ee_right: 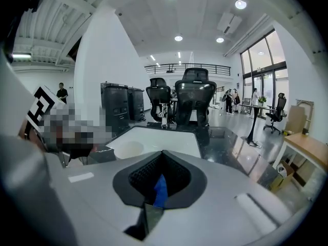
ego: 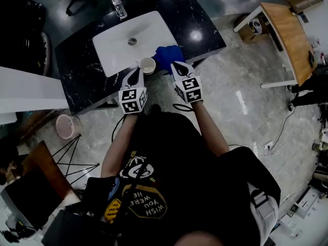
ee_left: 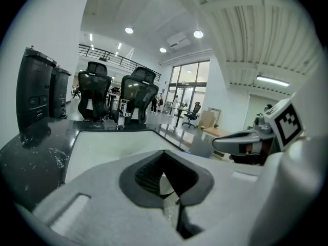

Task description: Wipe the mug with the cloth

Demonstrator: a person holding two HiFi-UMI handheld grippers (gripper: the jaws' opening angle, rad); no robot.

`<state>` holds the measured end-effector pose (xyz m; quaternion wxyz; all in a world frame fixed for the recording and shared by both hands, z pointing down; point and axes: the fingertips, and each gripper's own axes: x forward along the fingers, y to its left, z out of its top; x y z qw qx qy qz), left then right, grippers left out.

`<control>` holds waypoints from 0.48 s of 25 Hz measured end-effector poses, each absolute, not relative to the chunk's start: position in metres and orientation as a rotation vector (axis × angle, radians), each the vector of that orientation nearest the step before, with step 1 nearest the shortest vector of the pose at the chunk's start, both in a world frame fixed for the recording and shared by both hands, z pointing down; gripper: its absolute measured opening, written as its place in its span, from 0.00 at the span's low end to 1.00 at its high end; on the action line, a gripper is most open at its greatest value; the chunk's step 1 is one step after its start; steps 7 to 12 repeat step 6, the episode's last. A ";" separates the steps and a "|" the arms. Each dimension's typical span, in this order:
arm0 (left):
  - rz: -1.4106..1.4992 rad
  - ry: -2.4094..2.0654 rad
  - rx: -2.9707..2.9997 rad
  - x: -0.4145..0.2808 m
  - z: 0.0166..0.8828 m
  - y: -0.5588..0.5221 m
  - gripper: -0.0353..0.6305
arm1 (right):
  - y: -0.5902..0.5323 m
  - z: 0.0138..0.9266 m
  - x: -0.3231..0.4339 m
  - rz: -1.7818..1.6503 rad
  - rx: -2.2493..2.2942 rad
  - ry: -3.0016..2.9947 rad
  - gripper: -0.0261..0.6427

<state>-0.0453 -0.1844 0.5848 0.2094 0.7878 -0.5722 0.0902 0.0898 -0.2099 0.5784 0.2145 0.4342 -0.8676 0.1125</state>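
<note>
A cream mug (ego: 147,65) stands at the near edge of the white sink (ego: 120,47), and it also shows in the right gripper view, mug (ee_right: 128,148). My left gripper (ego: 137,71) reaches it from the near left. In the left gripper view the gripper (ee_left: 166,186) is shut with a cream sliver of the mug (ee_left: 165,183) between its pads. A blue cloth (ego: 168,55) lies bunched on the black counter just right of the mug. My right gripper (ego: 177,65) is shut on the cloth's near edge. A blue fold of cloth (ee_right: 161,189) shows between its pads.
The sink sits in a black marble counter (ego: 200,29) with a faucet (ego: 118,6) at the far side. A wooden table (ego: 289,35) stands to the right and a pink bin (ego: 65,126) on the floor to the left. Office chairs (ee_right: 192,102) stand beyond the counter.
</note>
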 end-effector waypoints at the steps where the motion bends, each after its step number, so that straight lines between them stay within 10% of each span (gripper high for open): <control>1: 0.254 -1.587 2.199 -0.043 0.584 -0.184 0.06 | -0.209 0.579 0.090 0.315 1.210 -2.406 0.04; 12: 0.271 -1.571 2.223 -0.037 0.584 -0.181 0.06 | -0.204 0.579 0.093 0.324 1.225 -2.407 0.04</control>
